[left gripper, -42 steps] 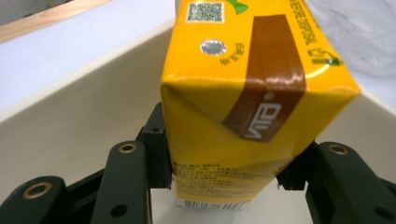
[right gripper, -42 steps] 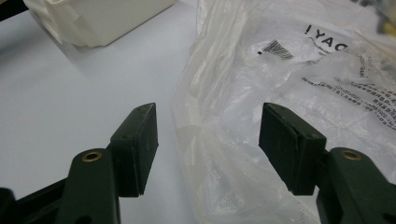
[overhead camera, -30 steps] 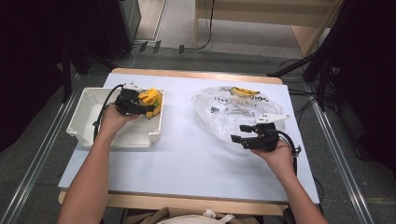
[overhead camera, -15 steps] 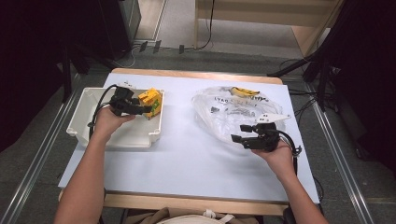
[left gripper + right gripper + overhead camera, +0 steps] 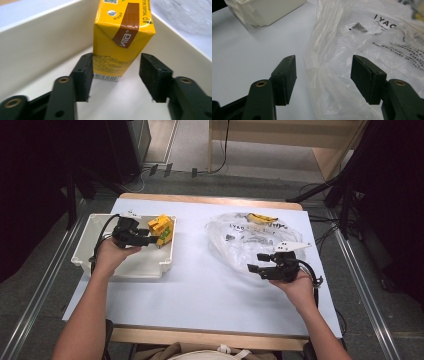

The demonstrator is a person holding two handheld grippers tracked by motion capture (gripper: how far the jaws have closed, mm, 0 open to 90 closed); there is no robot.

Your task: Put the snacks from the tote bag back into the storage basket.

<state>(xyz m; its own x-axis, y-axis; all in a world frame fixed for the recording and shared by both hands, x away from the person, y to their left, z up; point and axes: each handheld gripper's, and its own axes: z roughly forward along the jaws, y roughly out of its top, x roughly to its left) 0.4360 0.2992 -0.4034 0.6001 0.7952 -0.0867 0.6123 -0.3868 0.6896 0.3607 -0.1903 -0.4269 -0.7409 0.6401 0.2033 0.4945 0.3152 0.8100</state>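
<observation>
One yellow carton [image 5: 117, 37], left gripper [image 5: 115, 75] now farther back, closing.

The right gripper [image 5: 323, 75] has its two black jaws standing apart, with the crumpled edge of the clear plastic bag [image 5: 362, 37] lying between them, untouched. Beyond the bag's edge sits a white tray [image 5: 264, 10] on the pale tabletop [image 5: 249, 50].

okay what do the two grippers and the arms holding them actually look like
Both the left gripper and the right gripper are black, each with two blocky jaws carrying flat dark pads and brass-coloured rivets. A white plate sits on top of each, and a black cable trails off. The forearms are bare, with no sleeves visible.
</observation>
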